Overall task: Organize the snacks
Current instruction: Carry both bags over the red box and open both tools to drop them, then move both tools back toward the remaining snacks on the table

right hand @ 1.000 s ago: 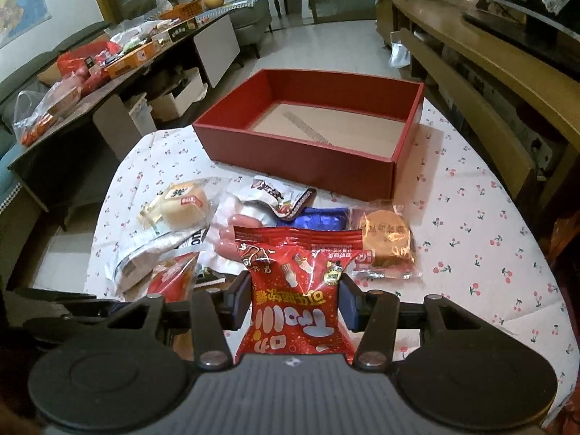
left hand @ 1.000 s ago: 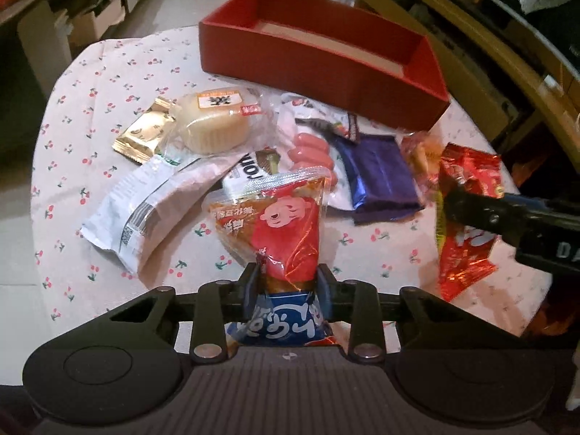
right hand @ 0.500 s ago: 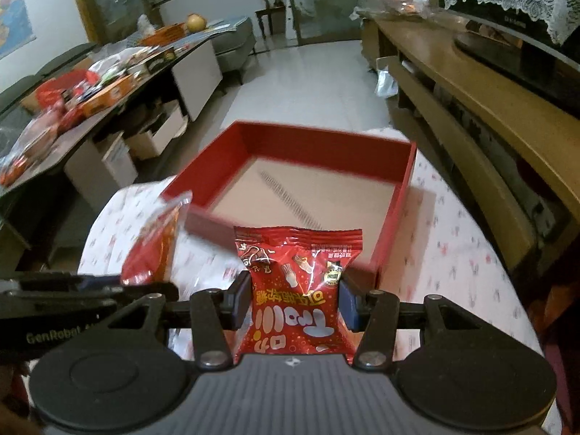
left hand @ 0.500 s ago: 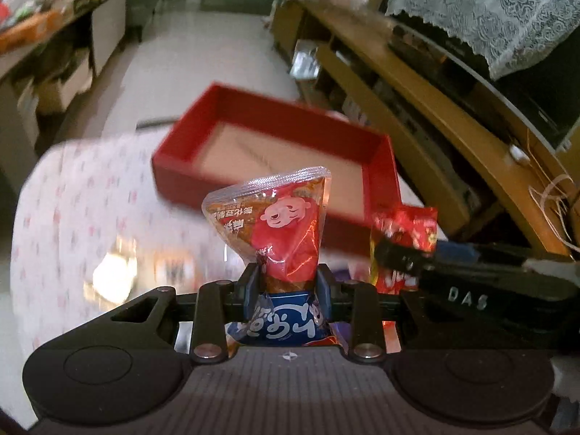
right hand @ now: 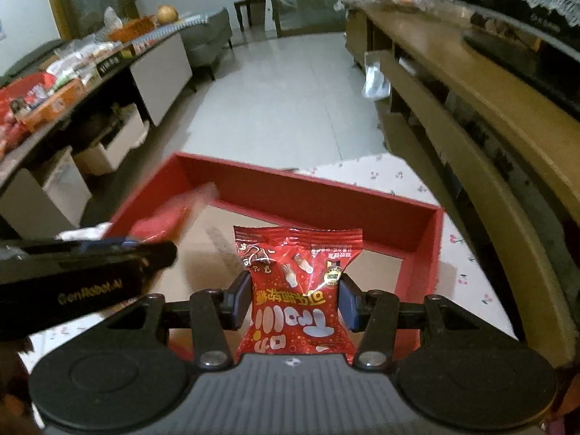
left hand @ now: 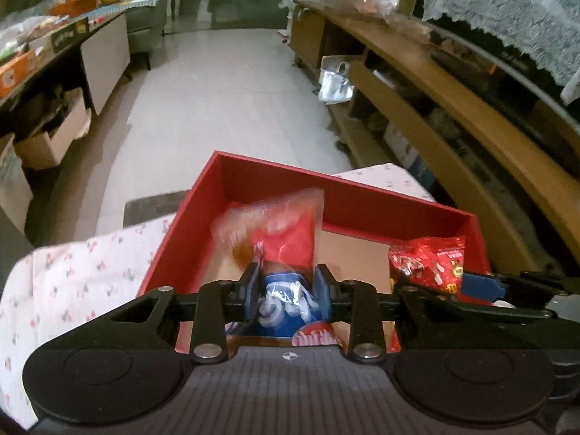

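Both grippers pinching snack packets (left hand: 279,250) (right hand: 299,286) over red box (right hand: 319,199); risk of collision or packets landing stacked if released together.

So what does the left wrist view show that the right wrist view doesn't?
Only the left wrist view shows the left gripper shut on the blue-and-red packet, print blurred. Only the right wrist view shows the right gripper shut on the red packet, print sharp. Both show the red box beneath the packets, its cardboard floor bare where visible, the cherry-print tablecloth, and the other gripper's packet at the frame edge.
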Motion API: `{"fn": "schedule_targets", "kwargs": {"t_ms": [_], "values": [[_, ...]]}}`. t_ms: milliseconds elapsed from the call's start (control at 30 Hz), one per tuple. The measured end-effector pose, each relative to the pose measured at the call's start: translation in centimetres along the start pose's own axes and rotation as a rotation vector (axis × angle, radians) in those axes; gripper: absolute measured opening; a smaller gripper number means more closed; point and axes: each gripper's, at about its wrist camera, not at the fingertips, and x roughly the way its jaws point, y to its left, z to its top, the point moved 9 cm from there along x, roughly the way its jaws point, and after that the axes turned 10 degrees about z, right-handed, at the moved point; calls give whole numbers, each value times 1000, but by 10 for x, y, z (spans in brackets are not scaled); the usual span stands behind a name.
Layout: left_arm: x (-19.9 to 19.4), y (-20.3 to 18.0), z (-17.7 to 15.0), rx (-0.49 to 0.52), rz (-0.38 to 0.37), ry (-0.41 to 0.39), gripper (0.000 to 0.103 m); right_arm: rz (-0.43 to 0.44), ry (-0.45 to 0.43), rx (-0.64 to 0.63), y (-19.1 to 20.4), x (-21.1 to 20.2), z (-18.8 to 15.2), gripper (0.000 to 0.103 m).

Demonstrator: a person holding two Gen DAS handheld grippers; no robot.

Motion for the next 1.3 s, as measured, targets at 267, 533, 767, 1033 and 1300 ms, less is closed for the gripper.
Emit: {"fn": "schedule_targets", "kwargs": {"t_ms": [267, 533, 767, 1033, 1300], "values": [[43, 7, -24, 8, 11, 91, 31, 21, 81, 19, -10, 49, -12, 63], [25, 12, -20, -28, -9, 95, 42, 20, 11, -5, -3, 30, 3, 70], [-4, 21, -7, -85, -32, 66, 54, 27, -23, -8, 7, 1, 11, 71], [-39, 32, -29, -79, -36, 65, 58, 47, -28, -17, 30, -32, -12, 71], [-62, 65, -69, -113, -30, 107, 62, 109, 9, -52, 65, -51, -49, 72]]}}
